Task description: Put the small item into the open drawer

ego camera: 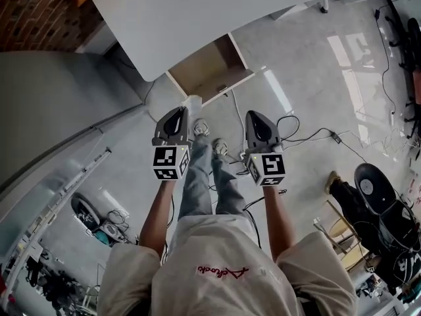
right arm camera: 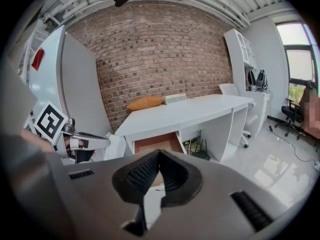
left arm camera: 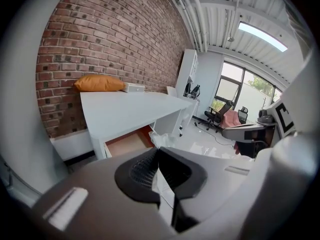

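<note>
Your left gripper [left arm camera: 159,150] is clamped shut at the tips on the small item [left arm camera: 163,139], a crinkled clear plastic packet that sticks out past the jaws. Your right gripper [right arm camera: 159,154] is closed too, tips meeting, with nothing between them. In the head view you're holding both at about the same height in front of your body, side by side and apart, noses pointing toward the desk, marker cubes toward you. Your shoes [ego camera: 210,138] are below and between them on the glossy grey floor [ego camera: 309,71], with cables [ego camera: 309,137] trailing off to your right. The item is up in the air at the left jaw tips, short of the drawer, not in it. The drawer [ego camera: 207,68] is pulled out from under the white desk [ego camera: 217,12], its wood-coloured bottom showing, straight ahead of both grippers. At the back of the desktop an orange cushion [right arm camera: 145,103] lies next to a small white box [right arm camera: 175,98], both against the brick wall [right arm camera: 160,54]. An office chair [left arm camera: 220,115] stands further off by the windows.
</note>
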Demonstrator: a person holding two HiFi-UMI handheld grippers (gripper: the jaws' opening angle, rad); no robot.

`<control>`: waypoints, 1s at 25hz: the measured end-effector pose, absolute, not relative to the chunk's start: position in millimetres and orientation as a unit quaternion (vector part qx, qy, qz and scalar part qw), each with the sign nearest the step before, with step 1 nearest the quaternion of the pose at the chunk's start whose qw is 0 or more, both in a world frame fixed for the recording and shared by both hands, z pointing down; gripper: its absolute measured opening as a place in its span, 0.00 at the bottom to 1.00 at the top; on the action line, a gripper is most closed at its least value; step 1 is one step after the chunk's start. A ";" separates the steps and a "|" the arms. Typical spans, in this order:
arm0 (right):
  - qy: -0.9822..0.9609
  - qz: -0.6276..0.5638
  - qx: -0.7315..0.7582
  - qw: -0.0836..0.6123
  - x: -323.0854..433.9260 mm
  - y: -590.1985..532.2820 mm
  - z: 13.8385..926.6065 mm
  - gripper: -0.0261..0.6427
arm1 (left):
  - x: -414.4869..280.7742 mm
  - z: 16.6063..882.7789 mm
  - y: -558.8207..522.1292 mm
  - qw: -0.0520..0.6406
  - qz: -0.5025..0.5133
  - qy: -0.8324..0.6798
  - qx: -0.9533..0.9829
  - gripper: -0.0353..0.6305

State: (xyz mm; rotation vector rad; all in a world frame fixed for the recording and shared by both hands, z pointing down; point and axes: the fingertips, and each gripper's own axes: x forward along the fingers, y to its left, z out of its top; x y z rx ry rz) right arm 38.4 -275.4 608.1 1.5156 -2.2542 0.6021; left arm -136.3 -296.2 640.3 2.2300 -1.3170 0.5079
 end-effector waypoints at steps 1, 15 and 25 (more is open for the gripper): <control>-0.795 0.218 0.537 0.180 38.6 -271.6 612.5 0.06 | -136.4 646.0 -292.8 0.253 0.191 -0.481 0.818 0.07; -0.789 0.244 0.530 0.194 -0.8 -222.6 647.7 0.06 | -169.9 688.2 -286.6 0.265 0.195 -0.484 0.811 0.07; -0.784 0.256 0.530 0.197 29.1 -235.7 663.0 0.06 | -116.8 717.9 -361.4 0.264 0.194 -0.469 0.820 0.07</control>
